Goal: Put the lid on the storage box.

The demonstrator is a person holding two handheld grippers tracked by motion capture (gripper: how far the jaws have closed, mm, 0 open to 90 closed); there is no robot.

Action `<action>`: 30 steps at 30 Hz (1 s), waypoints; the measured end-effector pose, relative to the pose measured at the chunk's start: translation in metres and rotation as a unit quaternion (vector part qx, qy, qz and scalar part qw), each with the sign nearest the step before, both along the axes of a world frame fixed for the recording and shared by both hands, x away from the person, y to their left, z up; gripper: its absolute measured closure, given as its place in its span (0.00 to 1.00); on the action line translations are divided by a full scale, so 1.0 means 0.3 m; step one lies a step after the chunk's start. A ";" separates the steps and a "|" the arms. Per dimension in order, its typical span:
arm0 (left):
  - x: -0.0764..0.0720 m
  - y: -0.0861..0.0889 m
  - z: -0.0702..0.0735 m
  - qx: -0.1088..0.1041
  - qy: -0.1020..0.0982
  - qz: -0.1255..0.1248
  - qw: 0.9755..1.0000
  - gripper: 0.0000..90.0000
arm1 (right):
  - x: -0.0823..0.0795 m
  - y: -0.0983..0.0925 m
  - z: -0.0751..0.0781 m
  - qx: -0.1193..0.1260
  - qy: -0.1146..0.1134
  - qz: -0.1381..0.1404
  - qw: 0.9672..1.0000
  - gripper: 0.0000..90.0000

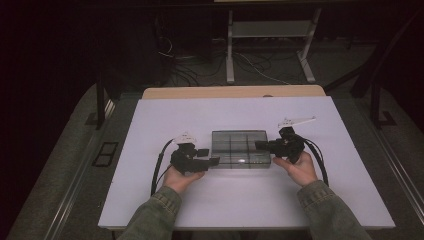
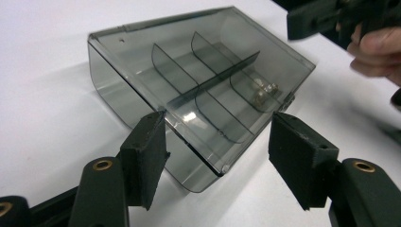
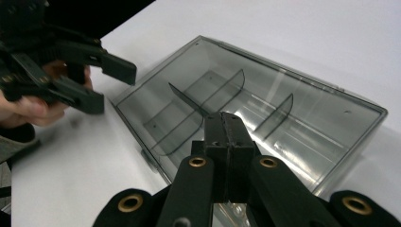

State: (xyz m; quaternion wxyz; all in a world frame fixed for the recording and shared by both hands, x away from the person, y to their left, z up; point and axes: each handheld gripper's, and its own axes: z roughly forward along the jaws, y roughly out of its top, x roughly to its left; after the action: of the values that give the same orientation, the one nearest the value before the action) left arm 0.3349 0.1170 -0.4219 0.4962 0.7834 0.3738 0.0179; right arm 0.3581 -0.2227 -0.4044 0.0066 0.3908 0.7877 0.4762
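**Two grippers flank a smoky plastic box**

A clear grey box (image 1: 239, 148) with its lid closed lies flat near the middle of the white table (image 1: 150, 200). Thin dividers split its inside into compartments, and in the left gripper view a small shiny metal piece (image 2: 263, 91) rests in one of them, near the latch side.

The left gripper (image 1: 214, 161) sits at the box's left end, low over the table. Its jaws stand apart, released, with a corner of the box (image 2: 198, 90) reaching in between them; one pad is just beside the lid's edge, the other is clear of it. Nothing is grasped.

The right gripper (image 1: 260, 145) comes in from the box's right end. In the right gripper view its two pads (image 3: 229, 156) are pressed flat together, clenched on nothing, and they hang just over the box's (image 3: 246, 109) near edge. Whether they touch the lid cannot be told.

Both hands, in grey-green sleeves (image 1: 155, 212), reach in from the table's near edge. A cable (image 1: 157, 167) loops back from each gripper.
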 end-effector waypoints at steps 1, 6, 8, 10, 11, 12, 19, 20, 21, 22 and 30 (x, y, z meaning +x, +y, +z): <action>-0.001 0.004 0.003 -0.002 -0.001 0.002 1.000 0.40 | -0.003 -0.003 -0.004 0.000 0.002 -0.001 1.000 0.99; -0.015 0.018 0.015 -0.011 -0.003 0.002 1.000 0.38 | -0.023 -0.020 -0.005 0.006 0.000 -0.012 1.000 0.86; -0.020 0.024 0.018 -0.013 -0.004 -0.003 1.000 0.36 | -0.034 -0.028 0.003 0.006 -0.004 -0.021 1.000 0.78; -0.025 0.028 0.020 -0.019 -0.003 -0.009 1.000 0.32 | -0.047 -0.037 0.011 0.009 -0.006 -0.026 1.000 0.71; -0.028 0.031 0.021 -0.023 -0.004 -0.009 1.000 0.30 | -0.053 -0.042 0.013 0.007 -0.009 -0.027 1.000 0.67; -0.031 0.033 0.022 -0.028 -0.002 -0.008 1.000 0.30 | -0.060 -0.046 0.016 0.002 -0.011 -0.031 0.999 0.63; -0.050 0.046 0.030 -0.044 -0.001 -0.022 0.999 0.14 | -0.109 -0.076 0.020 -0.006 -0.017 -0.032 0.999 0.27; -0.055 0.048 0.032 -0.044 -0.001 -0.021 0.999 0.12 | -0.117 -0.083 0.018 -0.002 -0.017 -0.032 0.999 0.23; -0.059 0.051 0.033 -0.043 0.002 -0.022 0.999 0.09 | -0.124 -0.090 0.017 -0.002 -0.016 -0.033 0.999 0.19; -0.064 0.052 0.031 -0.045 0.003 -0.022 0.999 0.06 | -0.132 -0.095 0.014 -0.003 -0.017 -0.038 0.999 0.17; -0.106 0.087 0.015 -0.041 0.003 -0.024 0.999 0.00 | -0.196 -0.155 -0.006 -0.014 -0.021 -0.054 0.998 0.00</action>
State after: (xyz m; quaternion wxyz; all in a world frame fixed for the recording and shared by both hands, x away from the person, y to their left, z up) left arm 0.3032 0.1429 -0.4173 0.5272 0.7710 0.3571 -0.0115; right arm 0.2993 -0.2693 -0.4062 0.0542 0.4221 0.7717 0.4726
